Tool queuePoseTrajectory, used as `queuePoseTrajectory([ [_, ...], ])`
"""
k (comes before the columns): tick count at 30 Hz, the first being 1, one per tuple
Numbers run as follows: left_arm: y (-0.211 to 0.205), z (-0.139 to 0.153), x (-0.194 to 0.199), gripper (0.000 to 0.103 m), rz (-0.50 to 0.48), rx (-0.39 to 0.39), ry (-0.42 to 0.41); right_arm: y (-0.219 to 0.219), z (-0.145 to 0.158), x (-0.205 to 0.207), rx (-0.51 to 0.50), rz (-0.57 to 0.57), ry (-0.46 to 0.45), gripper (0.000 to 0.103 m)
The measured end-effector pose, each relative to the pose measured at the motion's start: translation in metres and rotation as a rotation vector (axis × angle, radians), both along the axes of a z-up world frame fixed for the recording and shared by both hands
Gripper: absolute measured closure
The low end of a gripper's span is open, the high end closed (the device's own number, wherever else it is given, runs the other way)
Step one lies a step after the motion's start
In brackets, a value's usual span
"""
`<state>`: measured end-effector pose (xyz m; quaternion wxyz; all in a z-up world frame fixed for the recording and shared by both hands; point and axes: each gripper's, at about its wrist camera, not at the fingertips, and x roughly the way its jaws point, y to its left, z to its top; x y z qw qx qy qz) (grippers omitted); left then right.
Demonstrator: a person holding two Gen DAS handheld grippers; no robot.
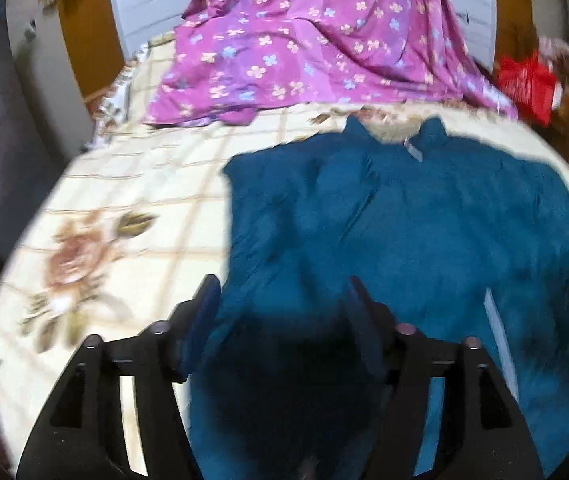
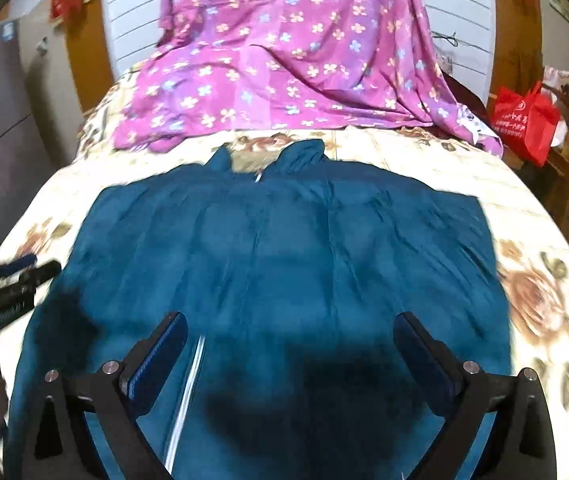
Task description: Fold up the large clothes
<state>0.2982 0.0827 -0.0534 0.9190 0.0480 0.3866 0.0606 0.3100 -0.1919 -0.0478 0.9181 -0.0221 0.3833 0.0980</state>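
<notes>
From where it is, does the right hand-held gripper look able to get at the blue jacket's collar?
Probably yes: the right hand-held gripper is open above the blue jacket, and nothing lies between it and the collar.

Bed (image 2: 424, 160), cream floral checked cover; teal jacket (image 2: 284, 248) spread flat at near end; purple flowered sheet (image 2: 284, 72) draped at far end.

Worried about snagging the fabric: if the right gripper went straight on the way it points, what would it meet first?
Probably the blue jacket lying flat on the bed. The right gripper is open and aims down at the jacket's middle, with nothing between; how far off is unclear.
</notes>
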Motion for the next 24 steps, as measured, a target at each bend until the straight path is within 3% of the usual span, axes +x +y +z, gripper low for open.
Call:
queuePoseTrajectory([
  [6,0.008,-0.011,-0.105,0.038,-0.036,-0.026,0.049,-0.026,-0.018,-0.111,-0.014,-0.031,0.068,0.001],
  [10,0.009,-0.042,-0.161,0.038,-0.047,-0.130,0.113,-0.050,-0.055,-0.173,0.010,-0.077,0.146,0.001],
  [13,0.007,-0.076,-0.188,0.038,-0.021,-0.119,0.195,-0.063,-0.083,-0.200,-0.014,-0.104,0.210,0.001],
  [17,0.009,-0.072,-0.221,0.038,-0.046,-0.115,0.118,-0.082,-0.086,-0.238,-0.002,-0.085,0.141,0.001],
  [21,0.031,-0.051,-0.248,0.038,-0.021,-0.093,-0.013,-0.119,-0.066,-0.277,0.025,-0.148,-0.056,0.001],
  [24,0.058,-0.051,-0.261,0.038,0.051,-0.157,-0.056,-0.150,-0.062,-0.290,0.137,-0.215,-0.094,0.001],
])
